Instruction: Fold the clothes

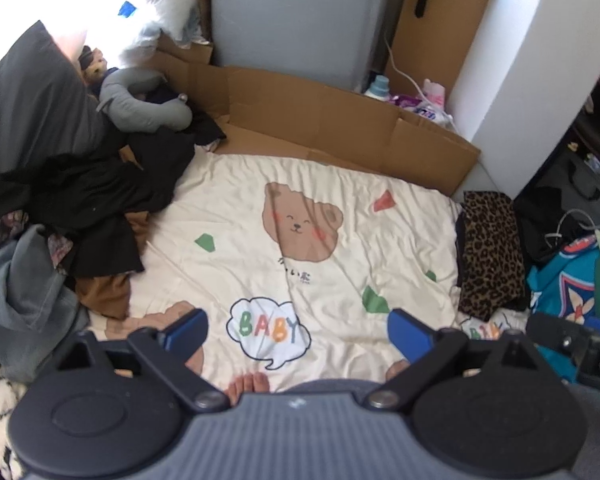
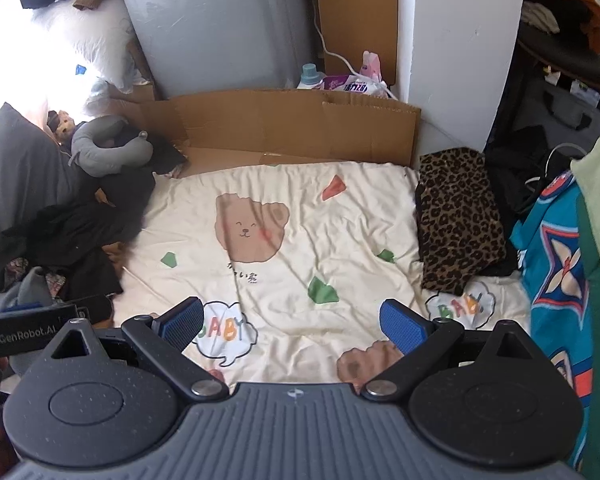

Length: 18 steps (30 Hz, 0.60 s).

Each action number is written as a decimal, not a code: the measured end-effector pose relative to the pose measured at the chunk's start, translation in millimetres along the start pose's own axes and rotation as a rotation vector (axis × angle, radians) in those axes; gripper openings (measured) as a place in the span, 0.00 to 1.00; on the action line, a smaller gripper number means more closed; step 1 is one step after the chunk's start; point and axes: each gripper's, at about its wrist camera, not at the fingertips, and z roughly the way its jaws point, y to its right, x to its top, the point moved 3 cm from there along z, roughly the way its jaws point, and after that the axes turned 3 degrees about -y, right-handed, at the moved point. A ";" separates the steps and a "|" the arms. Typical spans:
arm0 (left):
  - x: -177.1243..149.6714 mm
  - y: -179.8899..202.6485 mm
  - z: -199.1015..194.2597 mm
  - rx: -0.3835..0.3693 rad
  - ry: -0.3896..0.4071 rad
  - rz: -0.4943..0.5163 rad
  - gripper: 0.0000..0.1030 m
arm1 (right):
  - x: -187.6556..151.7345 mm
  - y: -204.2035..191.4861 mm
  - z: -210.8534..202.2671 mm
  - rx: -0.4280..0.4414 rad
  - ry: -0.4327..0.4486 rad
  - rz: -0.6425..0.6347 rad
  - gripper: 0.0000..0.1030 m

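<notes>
Cream bear blanket [image 1: 300, 208] covers the bed, cardboard [image 1: 320, 116] behind. Dark clothes pile [image 1: 92, 200] on its left edge, folded leopard garment [image 1: 488, 248] right. Left gripper [image 1: 298, 334] and right gripper [image 2: 292, 320] hover wide apart, empty.

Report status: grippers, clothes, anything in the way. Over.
Left gripper open, empty. Right gripper open, empty. Dark clothes pile unfolded on the left; leopard garment folded on the right. Bear blanket middle bare.
</notes>
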 end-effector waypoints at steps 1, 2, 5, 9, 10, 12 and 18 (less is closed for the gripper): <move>0.1 0.8 0.4 0.005 -0.001 0.004 0.95 | -0.2 0.4 -0.6 -0.005 0.003 0.000 0.95; 0.1 1.6 0.8 0.011 -0.001 0.008 0.95 | -0.3 1.1 -1.3 -0.007 0.005 0.000 0.95; 3.1 3.5 3.6 0.022 -0.003 0.027 0.95 | -0.7 1.6 -1.6 -0.003 0.005 0.000 0.95; 6.3 5.1 6.4 0.042 -0.010 0.053 0.95 | -2.4 1.2 -1.9 -0.009 0.004 0.008 0.95; 6.5 4.7 6.7 0.045 -0.012 0.054 0.95 | -2.3 1.7 -1.7 -0.009 0.001 0.009 0.95; 6.6 4.0 7.1 0.050 -0.013 0.053 0.95 | -1.9 2.2 -0.9 -0.008 -0.011 0.005 0.95; 6.9 5.0 6.1 0.076 -0.008 0.056 0.95 | -0.3 5.5 1.5 0.008 -0.035 0.002 0.95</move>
